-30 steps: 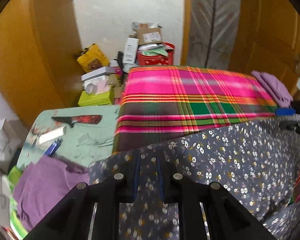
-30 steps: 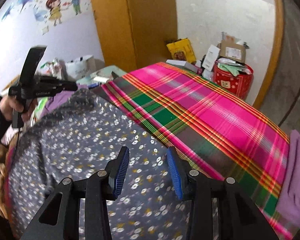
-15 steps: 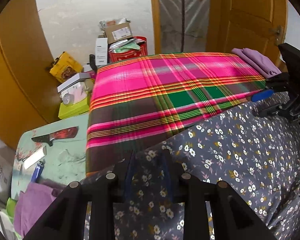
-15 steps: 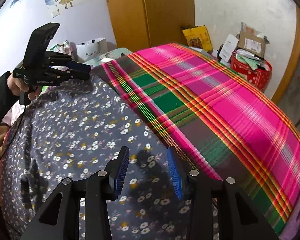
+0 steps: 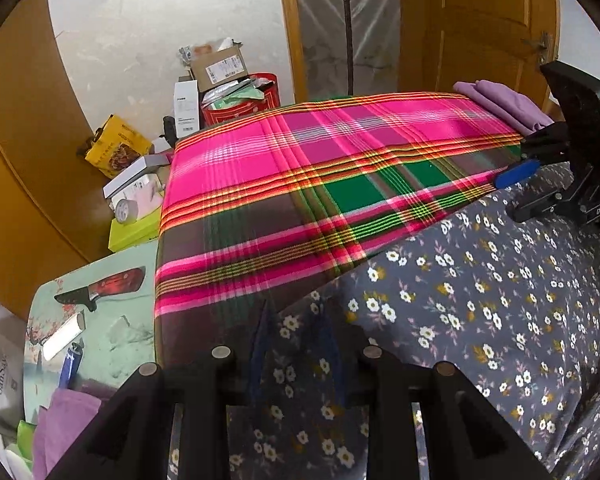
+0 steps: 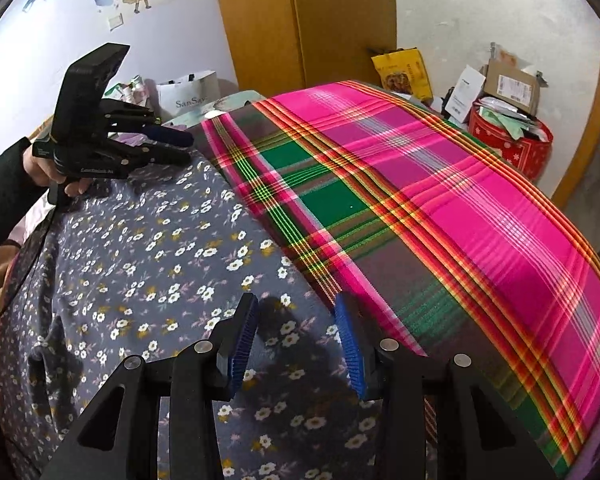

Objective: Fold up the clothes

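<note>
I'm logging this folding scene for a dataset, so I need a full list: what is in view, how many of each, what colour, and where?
floral garment: 1, grey-blue with white flowers, spread on the near part of the plaid cloth
plaid cloth: 1, pink, green and yellow, covering the work surface
folded purple cloth: 1, far corner of the plaid cloth
knife: 1, red handle, on the pale green side table
red tub: 1, stuffed with boxes and packets, by the wall
yellow bag: 1, by the wall
white paper bag: 1, beyond the side table
left gripper: black, jaws have just been opening, over the garment's edge
right gripper: black with blue pads, open over the garment
hand: 1, dark sleeve, holding the left gripper
</note>
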A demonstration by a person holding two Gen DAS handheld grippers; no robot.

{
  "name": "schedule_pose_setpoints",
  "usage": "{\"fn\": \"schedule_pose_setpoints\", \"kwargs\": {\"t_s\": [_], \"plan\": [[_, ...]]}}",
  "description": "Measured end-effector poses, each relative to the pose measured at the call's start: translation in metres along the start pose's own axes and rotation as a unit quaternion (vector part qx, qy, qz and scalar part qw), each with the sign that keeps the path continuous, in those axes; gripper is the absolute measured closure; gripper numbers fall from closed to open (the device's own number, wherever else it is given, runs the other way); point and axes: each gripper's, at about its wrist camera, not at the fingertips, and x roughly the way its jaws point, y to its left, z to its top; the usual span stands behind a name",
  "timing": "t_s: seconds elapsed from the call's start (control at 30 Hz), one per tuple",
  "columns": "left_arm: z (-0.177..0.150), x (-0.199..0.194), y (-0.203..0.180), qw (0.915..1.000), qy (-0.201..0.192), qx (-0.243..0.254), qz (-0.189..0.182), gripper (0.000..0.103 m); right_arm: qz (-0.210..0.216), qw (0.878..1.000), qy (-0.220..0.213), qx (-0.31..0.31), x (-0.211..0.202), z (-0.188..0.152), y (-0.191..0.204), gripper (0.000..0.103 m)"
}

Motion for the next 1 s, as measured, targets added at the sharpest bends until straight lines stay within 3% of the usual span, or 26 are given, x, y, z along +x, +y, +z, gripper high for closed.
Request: {"fn": "schedule_pose_setpoints", "kwargs": {"t_s": [0.2, 0.27, 0.37, 0.47, 0.67, 1.0], "plan": [[0.004, 0.004, -0.003, 0.9998, 0.003, 0.017, 0.004, 0.075, -0.007, 1.000, 0.004, -0.018, 0.000, -0.001, 0.004, 0.066], [0.003, 0.004, -0.002, 0.9999, 0.001, 0.016, 0.002, 0.076, -0.009, 1.000, 0.005, -0.021, 0.001, -0.001, 0.005, 0.085], [0.002, 0.004, -0.002, 0.9999, 0.000, 0.010, -0.013, 0.090, -0.015, 0.999, 0.007, -0.036, 0.000, -0.001, 0.012, 0.097], [0.002, 0.004, -0.012, 0.9996, -0.002, 0.030, -0.003, 0.100, -0.029, 0.998, 0.008, -0.048, 0.000, -0.001, 0.017, 0.098], [0.000, -0.008, -0.015, 0.9992, -0.023, 0.029, 0.012, 0.101, -0.046, 0.998, -0.015, -0.044, -0.014, -0.001, 0.023, 0.099], [-0.012, -0.087, -0.026, 0.9949, -0.100, 0.003, 0.014, 0.101, -0.070, 0.994, -0.071, -0.051, -0.074, -0.002, 0.063, 0.099]]}}
